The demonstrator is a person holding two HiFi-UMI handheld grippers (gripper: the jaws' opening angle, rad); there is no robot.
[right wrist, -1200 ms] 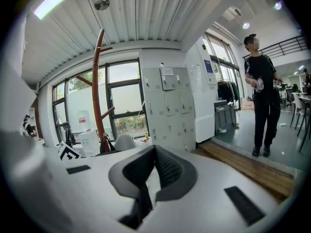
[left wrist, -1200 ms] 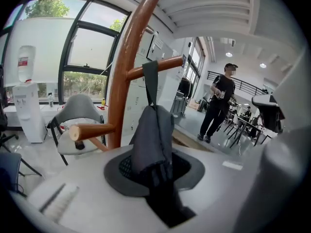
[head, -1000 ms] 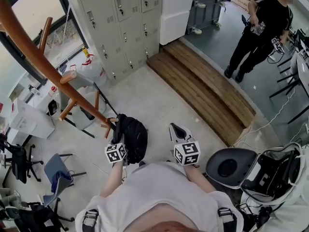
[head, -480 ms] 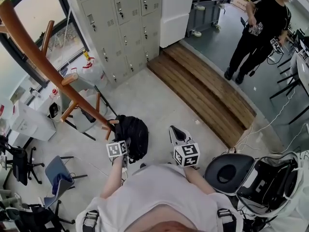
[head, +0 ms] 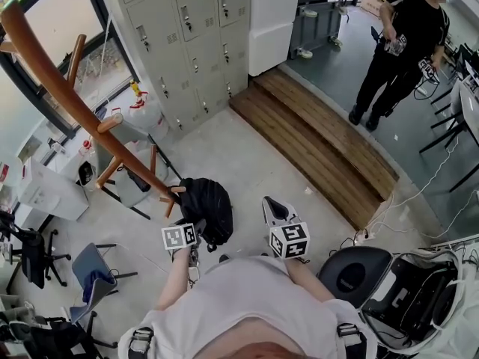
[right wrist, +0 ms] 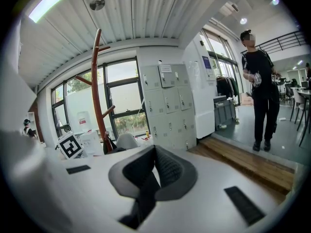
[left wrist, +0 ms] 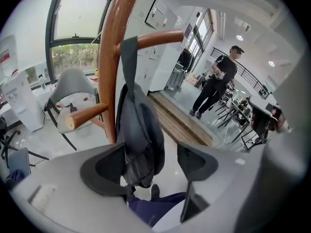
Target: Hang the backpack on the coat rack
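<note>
Mid-frame, the backpack [left wrist: 138, 125] hung from the coat rack [left wrist: 109, 57], loose between the just-parted jaws of the left gripper [left wrist: 155, 161]; the jaws of the right gripper [right wrist: 153, 165] met, empty.

Left tongs [left wrist: 151, 155] wide apart, jaws just been opening. Lower end of the backpack [left wrist: 141, 130] shows btwn them, pads not pressing it. The backpack, dark grey, hangs by its top strap from the upper peg [left wrist: 163, 37] of the brown wooden coat rack [left wrist: 109, 57], body just right of the pole. 2nd peg [left wrist: 87, 114] sticks out lower L, cut end pale. Bg: window [left wrist: 73, 38] top L, grey chair [left wrist: 73, 87] under it, wooden step [left wrist: 181, 126] centre-right, person [left wrist: 216, 86] in black standing beyond. Dark trouser leg [left wrist: 155, 211] below the bag.
</note>
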